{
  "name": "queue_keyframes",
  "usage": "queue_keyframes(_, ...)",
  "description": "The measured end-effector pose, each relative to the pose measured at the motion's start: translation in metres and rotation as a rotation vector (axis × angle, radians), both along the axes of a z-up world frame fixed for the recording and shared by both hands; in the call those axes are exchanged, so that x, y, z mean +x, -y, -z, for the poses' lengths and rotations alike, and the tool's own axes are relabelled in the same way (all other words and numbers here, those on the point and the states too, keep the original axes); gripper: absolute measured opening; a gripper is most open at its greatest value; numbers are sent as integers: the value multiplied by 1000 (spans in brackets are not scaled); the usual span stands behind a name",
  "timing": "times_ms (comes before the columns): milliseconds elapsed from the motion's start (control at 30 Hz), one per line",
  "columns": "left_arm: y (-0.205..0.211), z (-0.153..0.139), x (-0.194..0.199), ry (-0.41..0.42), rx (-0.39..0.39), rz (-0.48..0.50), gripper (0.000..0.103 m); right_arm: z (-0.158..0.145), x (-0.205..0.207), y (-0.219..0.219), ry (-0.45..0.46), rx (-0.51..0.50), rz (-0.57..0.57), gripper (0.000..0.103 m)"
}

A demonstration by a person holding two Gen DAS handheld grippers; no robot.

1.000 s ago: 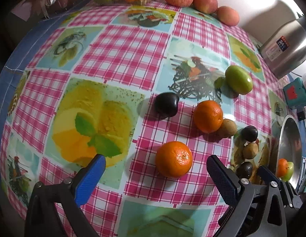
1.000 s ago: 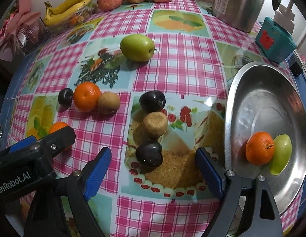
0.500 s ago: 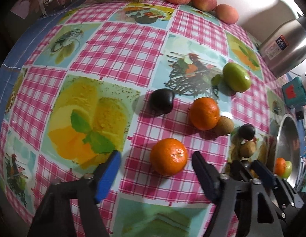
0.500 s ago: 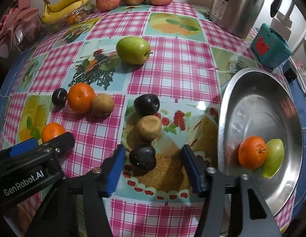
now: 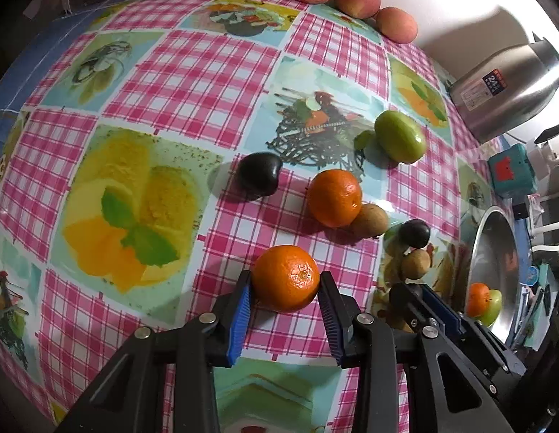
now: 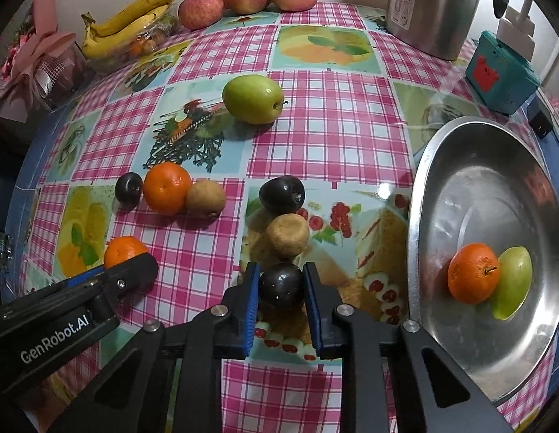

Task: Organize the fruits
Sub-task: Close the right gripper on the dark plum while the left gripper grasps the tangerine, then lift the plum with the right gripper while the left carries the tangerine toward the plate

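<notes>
Two fruits sit between your tongs. Your left gripper [image 5: 284, 288] is closing, its pads touching the near mandarin [image 5: 286, 278] at its widest girth; the peel is soft and loose, so squeeze gently. Your right gripper [image 6: 280, 290] pinches the nearest dark plum [image 6: 281, 286], glossy, smooth and likely slippery, on the checked tablecloth [image 6: 337, 137] near the steel bowl [image 6: 420, 180].
</notes>
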State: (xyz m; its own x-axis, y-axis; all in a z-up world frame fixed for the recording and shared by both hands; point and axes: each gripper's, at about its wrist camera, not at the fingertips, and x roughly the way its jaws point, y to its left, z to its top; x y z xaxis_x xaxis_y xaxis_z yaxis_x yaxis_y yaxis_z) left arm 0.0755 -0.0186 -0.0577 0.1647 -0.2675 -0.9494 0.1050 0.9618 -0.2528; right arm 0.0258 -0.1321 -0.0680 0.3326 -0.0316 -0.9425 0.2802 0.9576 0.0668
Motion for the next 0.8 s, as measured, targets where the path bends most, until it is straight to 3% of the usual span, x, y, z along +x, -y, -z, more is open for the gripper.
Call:
queue_keyframes(433,-3,-36,4,87,-46,-17,39,-37,-9,9,112,74,28,25)
queue_keyframes(800,-1,-52,0,117,-61,-24,39,-57,-13,13,155,55,37,25)
